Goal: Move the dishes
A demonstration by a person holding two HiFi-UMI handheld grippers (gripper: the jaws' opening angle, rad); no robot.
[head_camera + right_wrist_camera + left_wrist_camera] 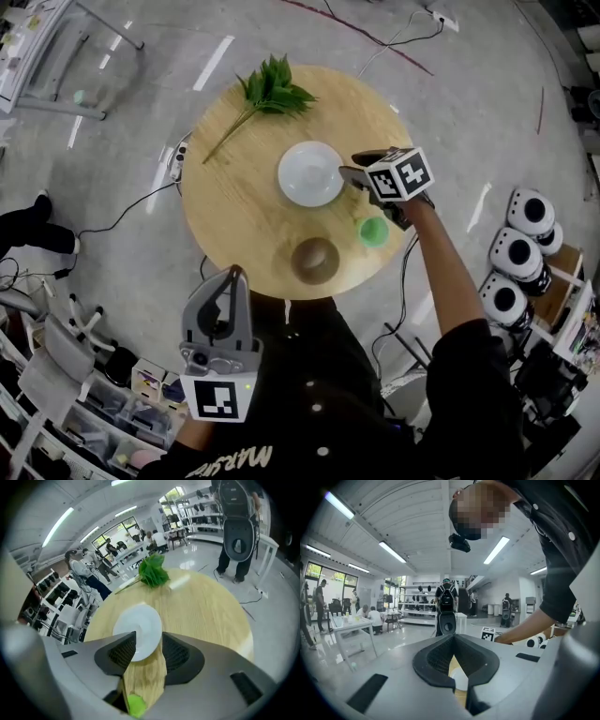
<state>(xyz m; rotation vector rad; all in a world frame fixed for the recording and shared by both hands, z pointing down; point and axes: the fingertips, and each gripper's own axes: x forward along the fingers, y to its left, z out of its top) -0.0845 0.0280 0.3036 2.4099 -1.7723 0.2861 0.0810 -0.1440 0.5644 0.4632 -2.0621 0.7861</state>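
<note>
Left gripper (232,274), jaws together and empty, sits just off the table's near edge. Round wooden table (234,206) carries a white plate (310,172) at its centre. Right gripper (352,175), jaws apart and clamping nothing, hovers at the plate's right rim. Leafy sprig (272,92) lies toward the far edge, brown bowl (314,260) by the near edge, small green cup (373,231) near the right edge.

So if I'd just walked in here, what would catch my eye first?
Probably the round wooden table in the middle of the head view, with a white dish near its centre and a leafy green sprig on the side far from the person. Next is the right gripper with its black-and-white marker cube. Its jaws are open right by the dish's rim, near a small green cup and a brown bowl.
</note>
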